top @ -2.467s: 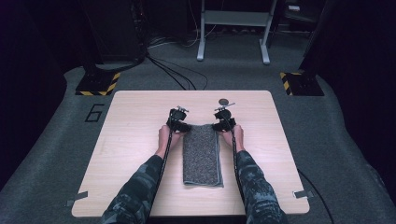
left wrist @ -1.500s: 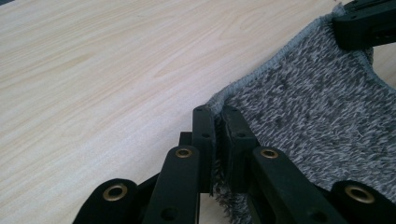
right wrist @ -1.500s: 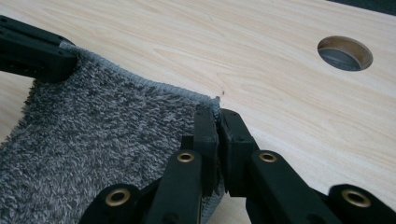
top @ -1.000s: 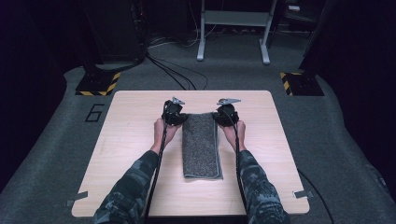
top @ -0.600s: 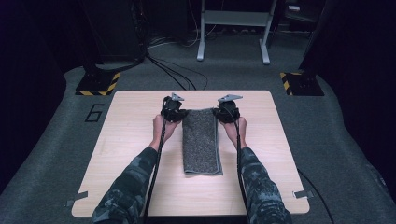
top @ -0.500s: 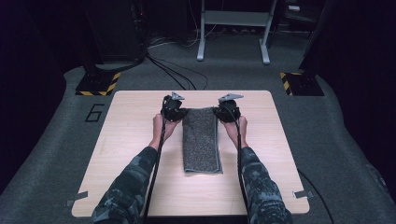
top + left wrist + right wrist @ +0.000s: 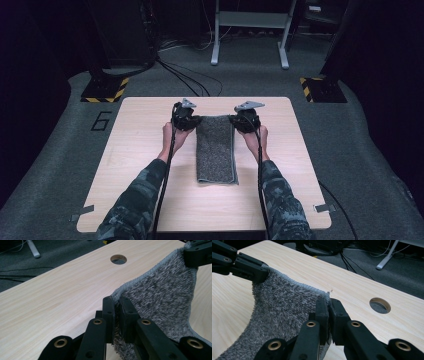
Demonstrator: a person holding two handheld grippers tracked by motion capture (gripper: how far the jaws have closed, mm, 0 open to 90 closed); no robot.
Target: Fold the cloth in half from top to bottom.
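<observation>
The grey towel (image 7: 216, 149) lay along the middle of the bench (image 7: 140, 130), its far end lifted toward the far edge. The left gripper (image 7: 116, 305) was clamped on one far corner, the right gripper (image 7: 328, 307) on the other. To do this step well, both hands probably needed to rise evenly, keeping the far hem taut and level so the towel would not sag or twist.

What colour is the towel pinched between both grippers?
Speckled grey, a mix of light and dark fibres, with a plain grey stitched edge; the towel shows best in the left gripper view.
</observation>
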